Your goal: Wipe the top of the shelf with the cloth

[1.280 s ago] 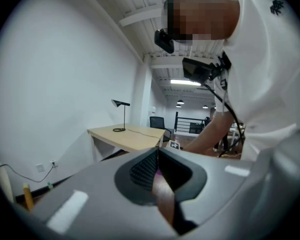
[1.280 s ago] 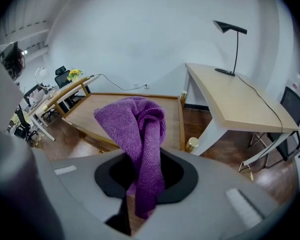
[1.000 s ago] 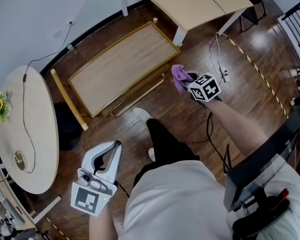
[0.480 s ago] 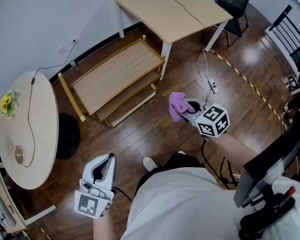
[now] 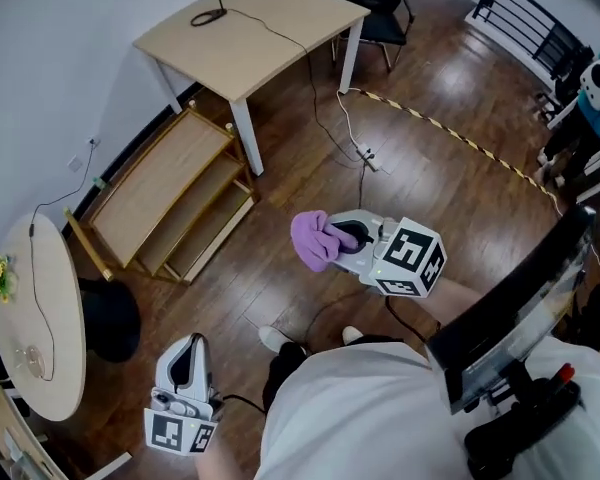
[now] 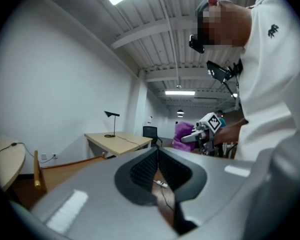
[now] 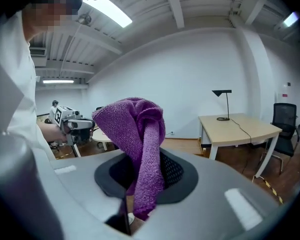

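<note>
Pinched between the closed jaws of the right gripper: the purple cloth, bunched and flopping forward, up in the air over the dark wood floor. Left gripper low beside the person, jaws together on nothing. In both gripper views, a black desk lamp upright on the pale desk. Whole only from the head: the shelf, along the wall between desk and round table, well apart from the cloth. White walls; a cable trailing across the floor.
</note>
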A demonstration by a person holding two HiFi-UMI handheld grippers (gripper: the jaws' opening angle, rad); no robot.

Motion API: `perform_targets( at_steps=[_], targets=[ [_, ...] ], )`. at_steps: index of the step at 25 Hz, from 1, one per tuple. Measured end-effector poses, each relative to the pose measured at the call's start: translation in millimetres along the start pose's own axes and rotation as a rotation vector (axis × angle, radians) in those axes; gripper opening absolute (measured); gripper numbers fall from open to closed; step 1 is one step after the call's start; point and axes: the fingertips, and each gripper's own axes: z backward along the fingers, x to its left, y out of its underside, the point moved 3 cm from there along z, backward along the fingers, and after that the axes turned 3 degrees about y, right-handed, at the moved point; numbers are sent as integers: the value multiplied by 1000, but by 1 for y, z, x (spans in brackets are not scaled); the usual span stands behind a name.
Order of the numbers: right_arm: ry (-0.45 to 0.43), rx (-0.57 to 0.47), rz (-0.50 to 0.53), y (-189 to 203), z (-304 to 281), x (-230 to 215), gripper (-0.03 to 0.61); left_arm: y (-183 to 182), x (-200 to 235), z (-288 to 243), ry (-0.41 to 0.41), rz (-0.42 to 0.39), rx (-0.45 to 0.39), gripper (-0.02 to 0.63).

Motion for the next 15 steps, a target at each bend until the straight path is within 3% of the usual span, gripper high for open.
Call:
perform_targets(
  at_steps=[7, 15],
  targets=[
    [-21, -61, 14, 23, 117, 0, 81, 7, -116, -27, 13, -7, 38, 25],
    [-17, -94, 23, 31, 167, 30, 81, 1, -168, -19, 71, -32, 48, 26]
  ],
)
